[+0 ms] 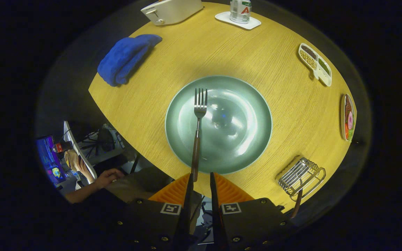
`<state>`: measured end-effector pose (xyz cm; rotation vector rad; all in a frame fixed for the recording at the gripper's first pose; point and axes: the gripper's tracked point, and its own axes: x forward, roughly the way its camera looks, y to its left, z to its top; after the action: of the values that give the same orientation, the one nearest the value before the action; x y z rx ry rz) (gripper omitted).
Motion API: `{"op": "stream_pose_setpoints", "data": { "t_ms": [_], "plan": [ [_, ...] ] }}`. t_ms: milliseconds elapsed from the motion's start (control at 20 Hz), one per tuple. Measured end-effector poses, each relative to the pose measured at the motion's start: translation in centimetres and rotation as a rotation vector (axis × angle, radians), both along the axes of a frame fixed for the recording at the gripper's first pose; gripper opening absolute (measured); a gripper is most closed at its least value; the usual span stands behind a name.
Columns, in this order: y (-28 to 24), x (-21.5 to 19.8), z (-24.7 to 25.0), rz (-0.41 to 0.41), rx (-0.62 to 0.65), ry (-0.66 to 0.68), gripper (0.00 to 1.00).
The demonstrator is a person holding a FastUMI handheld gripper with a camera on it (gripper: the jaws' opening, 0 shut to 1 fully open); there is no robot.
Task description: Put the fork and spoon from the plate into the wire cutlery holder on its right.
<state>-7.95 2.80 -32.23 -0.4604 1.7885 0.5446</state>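
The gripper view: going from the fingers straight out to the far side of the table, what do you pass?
Gripper, fingers slightly apart at the fork's handle end → fork lying on the plate → bare table → toaster and a bottle on a tray at the far edge.

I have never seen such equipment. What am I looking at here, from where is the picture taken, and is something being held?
This is no robot arm: a person carries a hand-held gripper with two fingers. The camera rides on it and looks forward along them, down onto a round wooden table. Just ahead lies a green plate with a fork on it. The end of the fork's handle reaches between the fingertips, but they stand apart, so nothing is held. Beside the plate is the wire cutlery holder, with a brown handle sticking out. Farther off lie a blue towel and a divided dish.
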Motion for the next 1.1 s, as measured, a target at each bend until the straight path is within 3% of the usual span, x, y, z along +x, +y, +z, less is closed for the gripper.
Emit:
{"op": "stream_pose_setpoints", "data": {
  "t_ms": [500, 850, 950, 1050, 1100],
  "plan": [
    [1.1, -1.9, -4.5, -0.02, -0.029, 0.053, 0.28],
    [1.1, -1.4, -7.2, -0.035, -0.017, 0.005, 0.27],
    [0.4, -1.3, -7.8, -0.03, -0.039, -0.009, 0.13],
    [0.4, -1.4, -7.9, -0.04, -0.019, -0.003, 0.13],
    [0.0, -1.7, -8.3, -0.014, -0.042, 0.013, 0.04]
  ]
}}
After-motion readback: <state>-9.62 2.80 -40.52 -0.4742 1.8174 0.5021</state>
